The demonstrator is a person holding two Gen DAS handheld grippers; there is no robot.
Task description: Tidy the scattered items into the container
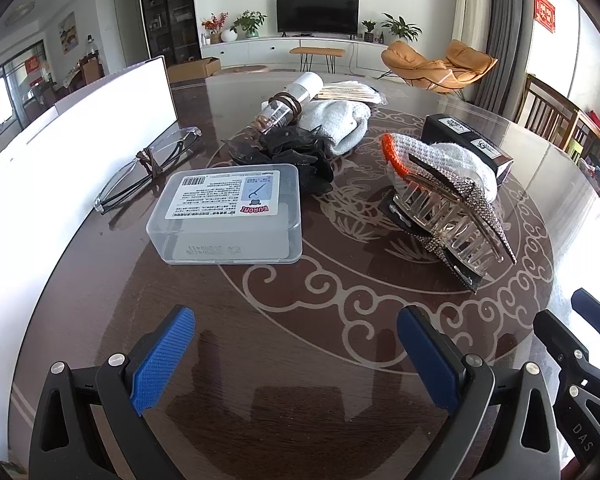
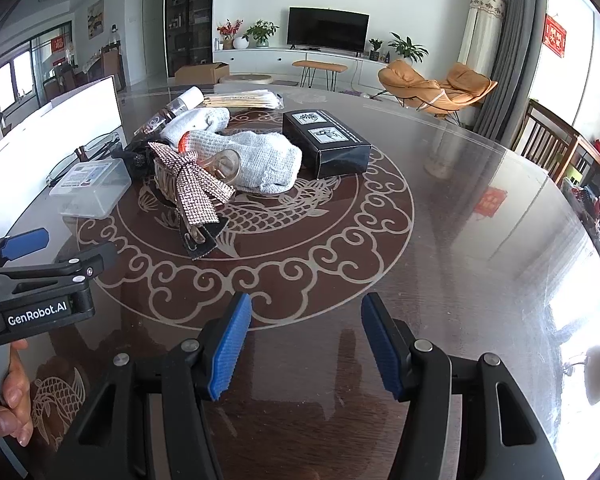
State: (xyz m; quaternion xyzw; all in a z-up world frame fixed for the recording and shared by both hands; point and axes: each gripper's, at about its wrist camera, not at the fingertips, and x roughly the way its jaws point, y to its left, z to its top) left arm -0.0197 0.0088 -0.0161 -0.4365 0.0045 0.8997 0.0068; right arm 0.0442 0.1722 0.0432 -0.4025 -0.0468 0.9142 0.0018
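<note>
We see the scattered items near the middle of the round dark table (image 1: 284, 344): one clear plastic box (image 1: 226, 214) with a printed label, one rhinestone hair claw (image 1: 452, 216), two pale knitted gloves (image 2: 256, 160), one black box (image 2: 326, 144), one pair of clear-framed glasses (image 1: 148, 166), one black scrunchie (image 1: 296, 158) and one small bottle (image 1: 288, 104). The white container (image 1: 76, 148) stands at the left, its inside overexposed, perhaps empty. Both the left gripper (image 1: 296, 356) and right gripper (image 2: 306, 346) hover with jaws wide, holding nothing.
</note>
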